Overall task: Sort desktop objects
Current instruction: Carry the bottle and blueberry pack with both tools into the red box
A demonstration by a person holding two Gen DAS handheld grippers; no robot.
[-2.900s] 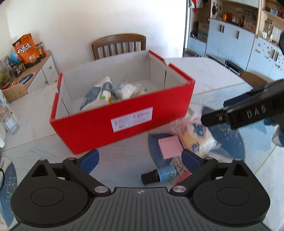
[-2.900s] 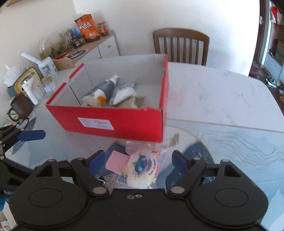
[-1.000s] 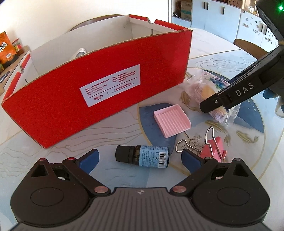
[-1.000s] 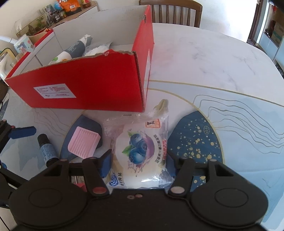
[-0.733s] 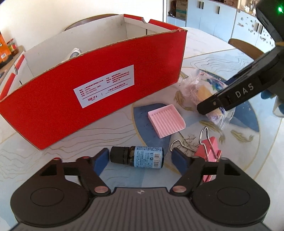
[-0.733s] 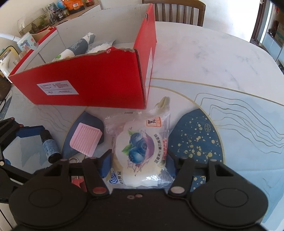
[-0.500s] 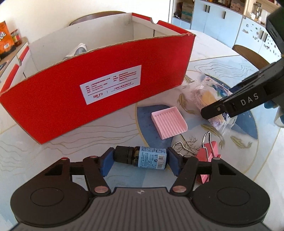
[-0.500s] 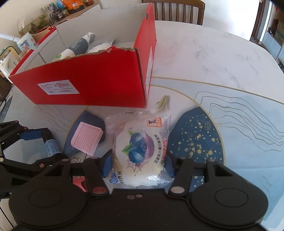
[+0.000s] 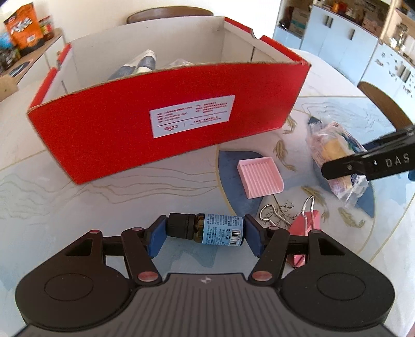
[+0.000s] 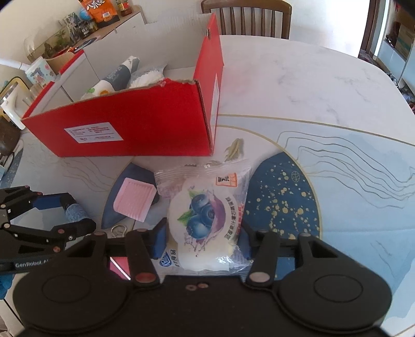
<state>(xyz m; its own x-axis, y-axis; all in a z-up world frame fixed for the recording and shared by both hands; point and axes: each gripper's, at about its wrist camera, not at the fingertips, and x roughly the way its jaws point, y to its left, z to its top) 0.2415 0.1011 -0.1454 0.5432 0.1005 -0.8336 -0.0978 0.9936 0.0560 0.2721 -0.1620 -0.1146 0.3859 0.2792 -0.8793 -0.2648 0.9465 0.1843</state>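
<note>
The left tool pinches a small dark glass bottle with a black cap and a blue label end to end, one blue pad on the cap and the other on the base; the bottle lies sideways just above the marble-patterned bench.

The right tool is closing on a clear plastic packet of bread printed with blueberries, which lies on the bench between its blue pads, and both pads look to be touching the packet's sides.

Far of both tools stands an open red cardboard box with a white label on its near wall. Inside it lie a grey-and-white soft pouch and a clear bag of something white.

Between the bottle and the packet, near the box's right corner, a pink ribbed square plastic tray rests on a dark blue patch of the bench. Just near of the tray lies a pink binder clip with silver wire handles, to the right of the left tool.

A brown wooden chair stands at the far side of the bench, behind the box.
</note>
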